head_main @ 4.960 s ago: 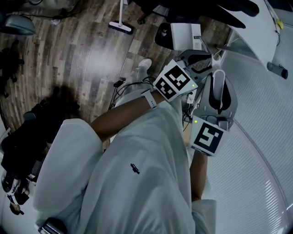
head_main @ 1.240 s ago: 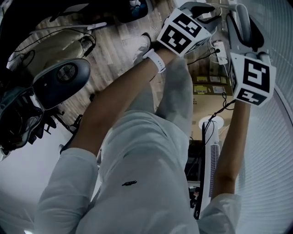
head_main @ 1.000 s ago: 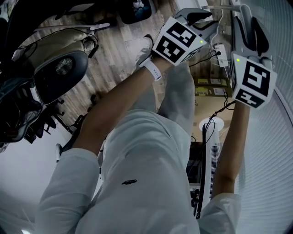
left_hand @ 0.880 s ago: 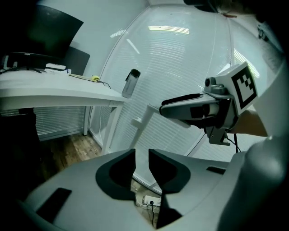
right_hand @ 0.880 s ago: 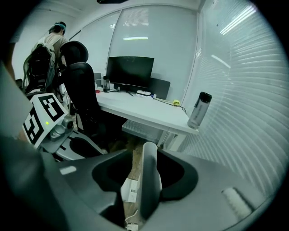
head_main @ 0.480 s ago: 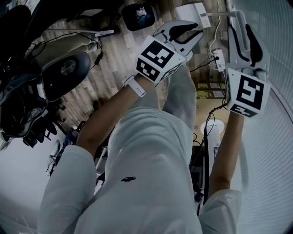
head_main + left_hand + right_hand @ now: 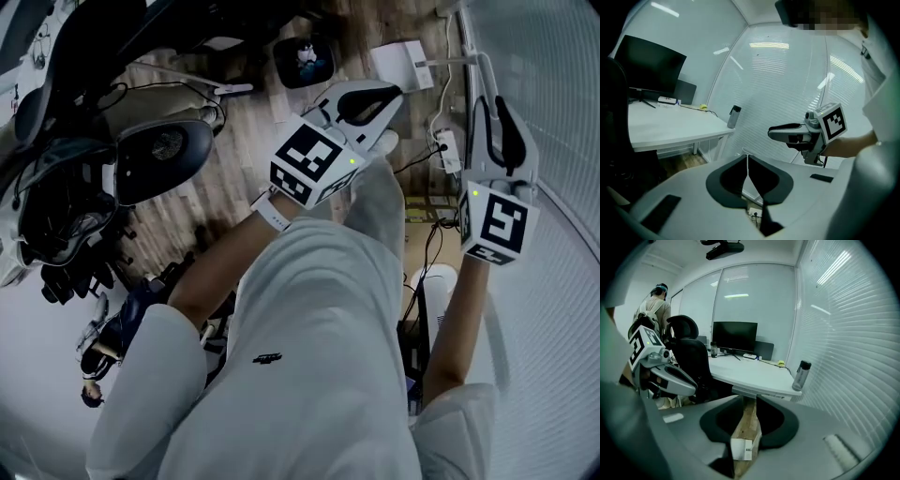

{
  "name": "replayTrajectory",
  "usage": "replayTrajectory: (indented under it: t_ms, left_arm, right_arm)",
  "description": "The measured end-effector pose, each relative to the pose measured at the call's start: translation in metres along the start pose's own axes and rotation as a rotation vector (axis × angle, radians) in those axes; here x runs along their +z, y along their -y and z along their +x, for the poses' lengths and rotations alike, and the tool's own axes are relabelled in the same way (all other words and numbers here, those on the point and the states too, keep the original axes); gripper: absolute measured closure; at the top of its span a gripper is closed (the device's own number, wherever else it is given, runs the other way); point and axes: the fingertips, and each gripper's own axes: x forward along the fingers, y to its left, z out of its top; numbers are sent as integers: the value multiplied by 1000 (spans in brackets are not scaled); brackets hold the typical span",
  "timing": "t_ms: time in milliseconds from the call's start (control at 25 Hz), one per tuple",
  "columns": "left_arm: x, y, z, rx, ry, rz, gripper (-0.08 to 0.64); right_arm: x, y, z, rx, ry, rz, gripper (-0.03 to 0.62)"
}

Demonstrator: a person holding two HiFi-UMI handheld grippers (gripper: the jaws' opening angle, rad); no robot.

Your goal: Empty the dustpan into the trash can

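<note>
Left hand-held gripper [image 7: 747, 164] and right hand-held gripper [image 7: 749, 401] have risen well above the floor [image 7: 234, 141], jaws closing on nothing, left's met, right's apart; no dustpan held, emptying apparently done.

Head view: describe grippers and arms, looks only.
The left gripper and right gripper have pale grey shells with dark linings; both pairs of jaws are closing, empty. Each carries a white cube with black square markers and a green light. A white wristband circles the left wrist. The sleeves are short, white.
</note>
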Motion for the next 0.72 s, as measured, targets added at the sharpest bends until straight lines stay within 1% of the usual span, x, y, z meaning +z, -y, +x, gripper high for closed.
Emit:
replayTrajectory:
  t_ms: [120,240,400,560,600,680,720]
  left_arm:
    - [14,10,-34,8,8,-13,543]
    - [29,10,-62,45,34,-11,545]
    - [50,6,-96,105,94,-37,549]
    - [67,6,-126,150,145,-39,552]
    - [72,4,-134,159,154,-37,552]
    - [80,-3,-151,174,158,-36,552]
    - [84,-9,-159,181,156,-38,552]
  right_arm:
    - [14,-13,-19,15,-5,8,495]
    - [25,-22,-29,23,-3,2,501]
    - [32,-34,-41,31,-6,4,512]
    - [36,-45,-58,34,0,0,526]
    - [39,-50,-61,38,0,-4,534]
    - [50,-63,-62,59,-1,-10,580]
    - [58,-70,-60,72,-3,-12,580]
